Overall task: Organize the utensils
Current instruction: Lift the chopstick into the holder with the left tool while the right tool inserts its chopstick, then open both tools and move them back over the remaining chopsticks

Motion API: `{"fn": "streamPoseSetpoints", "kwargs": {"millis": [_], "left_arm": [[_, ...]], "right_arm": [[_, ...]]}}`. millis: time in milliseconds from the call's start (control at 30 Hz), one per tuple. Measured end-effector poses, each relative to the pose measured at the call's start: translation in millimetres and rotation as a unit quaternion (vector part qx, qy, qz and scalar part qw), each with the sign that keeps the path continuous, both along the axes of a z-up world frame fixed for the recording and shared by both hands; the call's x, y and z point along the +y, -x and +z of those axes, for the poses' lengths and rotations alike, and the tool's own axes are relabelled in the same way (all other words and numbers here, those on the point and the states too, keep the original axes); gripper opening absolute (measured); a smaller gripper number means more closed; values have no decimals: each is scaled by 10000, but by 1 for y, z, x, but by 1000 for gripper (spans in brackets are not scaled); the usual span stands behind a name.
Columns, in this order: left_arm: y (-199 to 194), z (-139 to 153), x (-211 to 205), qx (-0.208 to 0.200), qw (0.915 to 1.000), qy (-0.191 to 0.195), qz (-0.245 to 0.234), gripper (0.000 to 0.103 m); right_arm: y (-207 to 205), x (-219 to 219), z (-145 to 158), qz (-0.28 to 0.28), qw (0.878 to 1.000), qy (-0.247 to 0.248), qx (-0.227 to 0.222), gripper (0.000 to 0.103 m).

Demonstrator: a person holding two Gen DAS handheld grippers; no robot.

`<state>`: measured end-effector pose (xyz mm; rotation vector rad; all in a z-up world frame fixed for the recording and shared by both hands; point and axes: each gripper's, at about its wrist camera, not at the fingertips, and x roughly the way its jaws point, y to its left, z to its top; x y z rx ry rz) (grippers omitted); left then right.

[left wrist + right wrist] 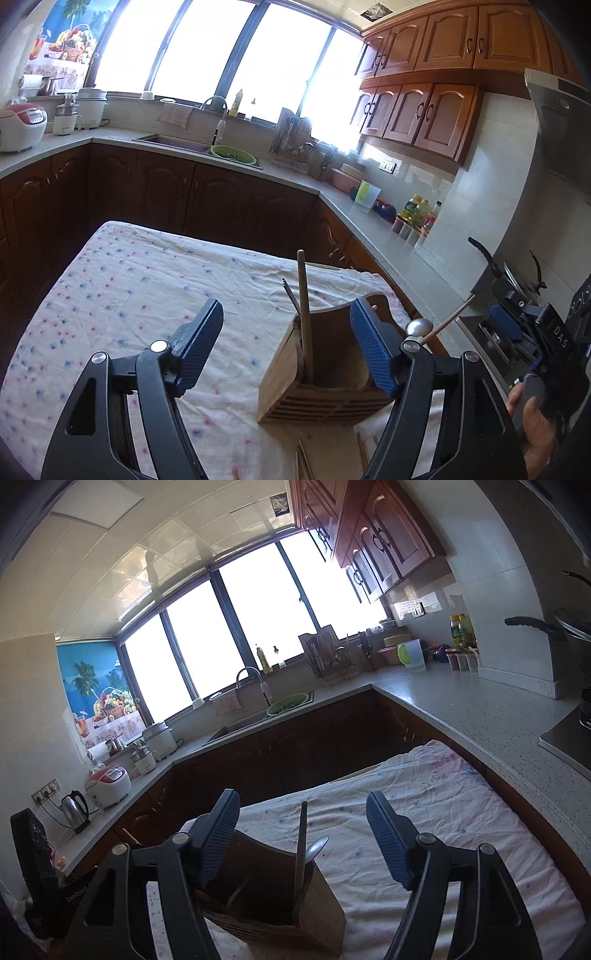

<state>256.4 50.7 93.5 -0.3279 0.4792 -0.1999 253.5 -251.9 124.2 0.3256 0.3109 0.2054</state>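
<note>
Two sets of tongs hang spread wide over a cloth-covered bench, neither gripping anything. In the left wrist view, the left tongs frame a wooden utensil holder at lower centre, its right pad in front of the holder's far rim; contact cannot be judged. A wooden handle stands in the holder. The right tongs, seen from their own camera, hover above the same holder, where a metal spoon leans.

Utensils upright in holder on table.
</note>
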Motion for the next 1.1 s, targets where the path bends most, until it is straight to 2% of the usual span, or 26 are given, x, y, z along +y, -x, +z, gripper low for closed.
{"fn": "streamPoseSetpoints", "kwargs": {"millis": [67,133,333,700,1100], "left_arm": [[9,-2,5,91,9999,60,56,81],[22,-5,12,126,9997,165,120,83],[57,-23,24,393,9987,183,262,85],[105,-64,20,992,9947,-92,251,85],[126,-104,5,1541,9873,-362,157,85]], "right_arm": [[10,-2,5,14,10000,-19,-91,86],[21,-3,6,47,9999,-39,-130,96],[57,-7,-9,95,9999,34,-54,96],[107,-19,-62,118,9975,102,685,96],[135,-20,-104,89,9922,365,1188,96]]}}
